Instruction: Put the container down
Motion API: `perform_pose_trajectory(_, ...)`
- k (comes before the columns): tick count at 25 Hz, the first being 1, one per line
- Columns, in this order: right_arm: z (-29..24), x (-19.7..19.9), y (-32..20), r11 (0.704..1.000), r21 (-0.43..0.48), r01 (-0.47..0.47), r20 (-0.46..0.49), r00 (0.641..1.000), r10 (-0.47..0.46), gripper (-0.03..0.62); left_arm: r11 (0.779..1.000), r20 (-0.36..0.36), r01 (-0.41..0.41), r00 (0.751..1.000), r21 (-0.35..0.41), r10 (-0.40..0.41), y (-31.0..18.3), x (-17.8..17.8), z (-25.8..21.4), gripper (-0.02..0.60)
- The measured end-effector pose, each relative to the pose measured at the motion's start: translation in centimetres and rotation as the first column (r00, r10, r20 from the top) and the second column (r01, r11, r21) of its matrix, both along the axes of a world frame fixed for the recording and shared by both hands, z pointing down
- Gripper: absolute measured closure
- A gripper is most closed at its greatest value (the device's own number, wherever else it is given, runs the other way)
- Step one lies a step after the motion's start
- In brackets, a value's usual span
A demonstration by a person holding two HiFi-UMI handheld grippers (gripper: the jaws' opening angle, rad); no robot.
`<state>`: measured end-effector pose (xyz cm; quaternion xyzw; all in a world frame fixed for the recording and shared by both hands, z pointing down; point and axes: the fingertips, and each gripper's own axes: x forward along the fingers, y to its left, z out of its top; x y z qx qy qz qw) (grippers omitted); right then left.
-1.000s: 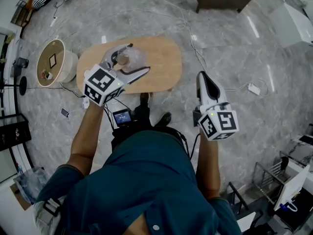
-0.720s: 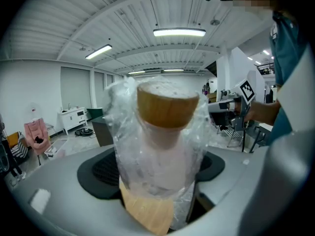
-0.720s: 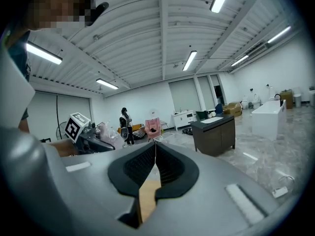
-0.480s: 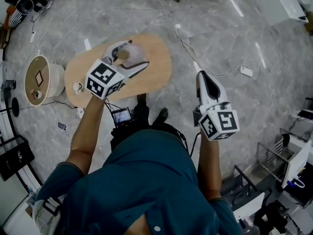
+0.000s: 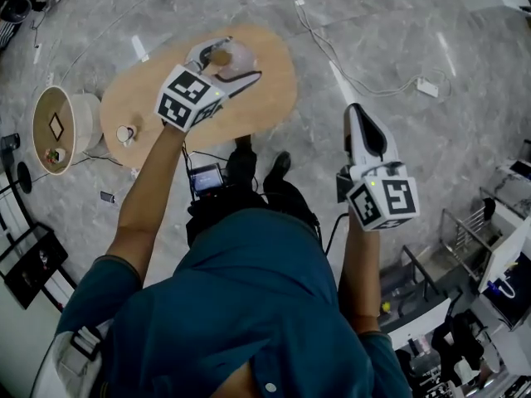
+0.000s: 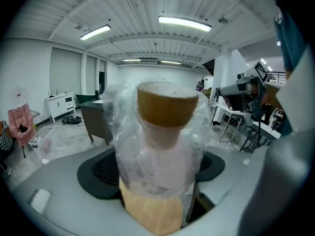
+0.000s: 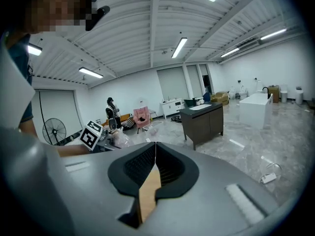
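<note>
Two tools, one container, one bench.

Left tool [image 5: 230,61]: jaws partway open, clamped on the container [image 5: 238,54], a clear jar with a cork lid [image 6: 167,104] and a plastic wrap. The jar stands between the jaws, lid past the tips, over the oval wooden bench [image 5: 270,98] toward its 1 o'clock edge.

Right tool [image 5: 359,111]: jaws pressed together, holding nothing, over the floor at the bench's 4 o'clock.

Head view, steeply downward, and right gripper view share left gripper [image 5: 226,63].
</note>
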<state>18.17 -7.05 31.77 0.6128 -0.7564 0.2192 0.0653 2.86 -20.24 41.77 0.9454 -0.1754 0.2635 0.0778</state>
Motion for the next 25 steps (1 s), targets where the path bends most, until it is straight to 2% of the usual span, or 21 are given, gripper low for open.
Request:
perform_pose_trajectory(13,5.9,-0.8,-1.2,0.989,-0.139,-0.045,0.022,0.999,0.049,0.582,0.998,0.065,-0.032,0.997,-0.062,0.036,-5.5,0.8,10.2,0.189)
perform_pose_trajectory(25,11.7,-0.9,-1.3,0.963,-0.26,-0.077,0.044,0.995,0.091,0.582,0.992,0.137,-0.013,0.99,-0.128,0.031,-8.5,0.7,21.4,0.189)
